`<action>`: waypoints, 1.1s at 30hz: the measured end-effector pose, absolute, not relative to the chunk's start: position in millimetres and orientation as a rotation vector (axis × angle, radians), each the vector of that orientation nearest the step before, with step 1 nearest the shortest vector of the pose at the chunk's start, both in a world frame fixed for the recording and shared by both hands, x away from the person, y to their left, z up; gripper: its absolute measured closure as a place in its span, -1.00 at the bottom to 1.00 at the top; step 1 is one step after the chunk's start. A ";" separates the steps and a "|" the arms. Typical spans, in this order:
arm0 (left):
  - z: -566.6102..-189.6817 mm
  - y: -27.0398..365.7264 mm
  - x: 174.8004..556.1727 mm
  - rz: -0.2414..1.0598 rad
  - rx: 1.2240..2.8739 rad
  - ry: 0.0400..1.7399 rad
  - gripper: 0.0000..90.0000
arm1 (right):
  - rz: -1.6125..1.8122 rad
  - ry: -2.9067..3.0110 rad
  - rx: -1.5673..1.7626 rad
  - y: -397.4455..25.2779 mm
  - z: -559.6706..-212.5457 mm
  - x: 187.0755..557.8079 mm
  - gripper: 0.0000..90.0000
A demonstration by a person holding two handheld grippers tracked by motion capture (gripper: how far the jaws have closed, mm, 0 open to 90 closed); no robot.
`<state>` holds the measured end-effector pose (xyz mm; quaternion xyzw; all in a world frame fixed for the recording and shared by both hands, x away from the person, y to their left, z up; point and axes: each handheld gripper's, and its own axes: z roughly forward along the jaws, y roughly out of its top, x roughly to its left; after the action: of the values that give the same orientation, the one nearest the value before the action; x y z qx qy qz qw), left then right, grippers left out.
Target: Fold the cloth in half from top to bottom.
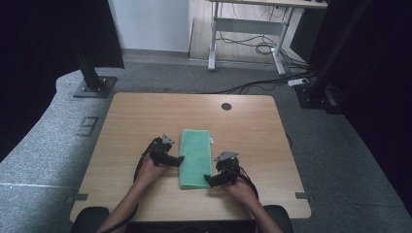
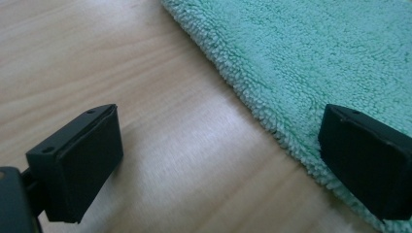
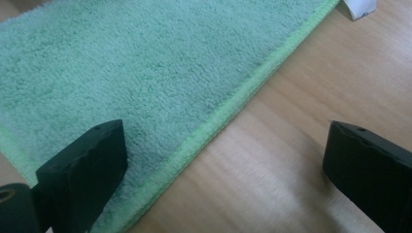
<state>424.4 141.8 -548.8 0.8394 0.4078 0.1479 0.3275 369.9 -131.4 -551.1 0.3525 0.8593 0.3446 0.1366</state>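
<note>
A green towel [image 1: 196, 158] lies folded into a long narrow strip near the middle of the wooden bench [image 1: 136, 116], with its long side running away from the person. It lies flat and touches the bench along its whole length.

The left hand-held gripper [image 1: 180, 160] is at the left long edge of the towel, about halfway along it. In the left gripper view its jaws stand wide apart: one jaw is over the bare wood, the other is over the fluffy border of the towel [image 2: 311, 58], so the edge passes between them. Nothing is held between the jaws.

The right hand-held gripper [image 1: 208, 179] is at the right long edge, close to the near corner of the towel. In the right gripper view its jaws are also wide apart, with one jaw over the towel [image 3: 145, 68] and the other over the wood; the stitched hem runs between them. It holds nothing. A small white label [image 3: 358, 7] sticks out from the far edge of the towel in this view.

Both of the person's hands come from the near side of the bench. A round dark hole [image 1: 226, 106] is in the bench top, well apart from the towel, at the far side.
</note>
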 end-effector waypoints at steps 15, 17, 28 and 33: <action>-548.9 144.0 400.4 0.383 2.203 1.053 -0.94 | 0.999 2.494 0.979 -128.5 -547.1 344.3 -1.00; -548.9 144.1 400.5 0.383 2.205 1.053 -0.94 | 1.042 2.502 0.986 -130.6 -543.5 348.4 -1.00; -549.0 144.1 400.5 0.382 2.203 1.055 -0.94 | 1.067 2.487 1.047 -132.9 -534.3 392.3 -0.70; -548.9 144.2 400.5 0.382 2.205 1.054 -0.94 | 1.051 2.475 1.063 -129.5 -534.4 410.8 -0.63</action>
<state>400.5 144.2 -548.9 0.8420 0.4027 0.1459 0.3279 410.8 -129.5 -534.4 0.3648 0.8493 0.3607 0.1247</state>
